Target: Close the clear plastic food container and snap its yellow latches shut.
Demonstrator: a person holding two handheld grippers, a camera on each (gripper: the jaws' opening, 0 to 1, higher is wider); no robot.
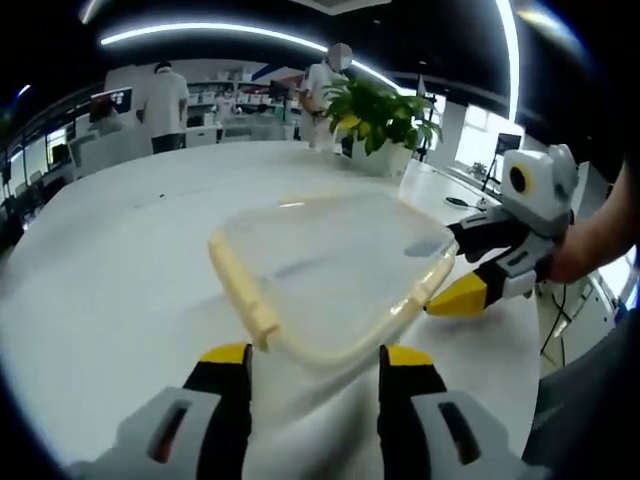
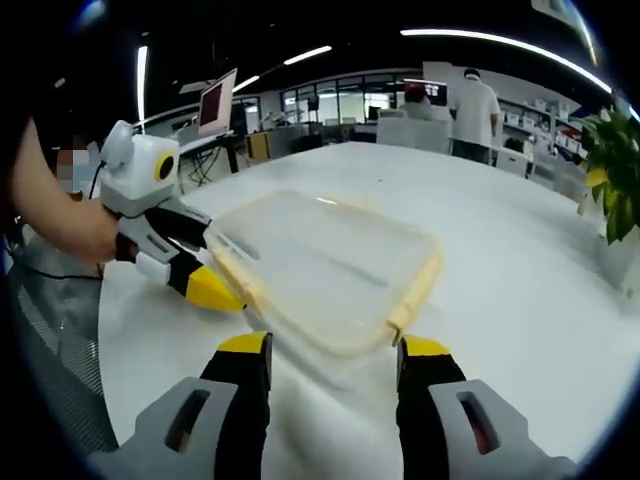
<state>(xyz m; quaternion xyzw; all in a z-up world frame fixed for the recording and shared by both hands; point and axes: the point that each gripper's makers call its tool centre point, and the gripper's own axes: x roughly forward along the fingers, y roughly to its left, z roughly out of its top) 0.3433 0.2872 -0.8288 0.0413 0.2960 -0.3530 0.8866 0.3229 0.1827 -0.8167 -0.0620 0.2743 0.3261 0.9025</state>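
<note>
With both hand-held grippers, left (image 1: pixel 314 365) and right (image 2: pixel 332 358), open at the container (image 1: pixel 335 270), we should press each yellow latch (image 1: pixel 243 290) squarely until it snaps.

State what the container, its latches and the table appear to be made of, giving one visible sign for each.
Container: seemingly clear, slightly cloudy plastic; the table shows through it.
Latches: likely opaque pale-yellow plastic, matte, moulded as strips along the edges.
Table: smooth white top with a soft sheen, perhaps laminate; the material can't be settled from its look.

white table (image 1: pixel 120 280), potted plant (image 1: pixel 380 120), people standing behind.
</note>
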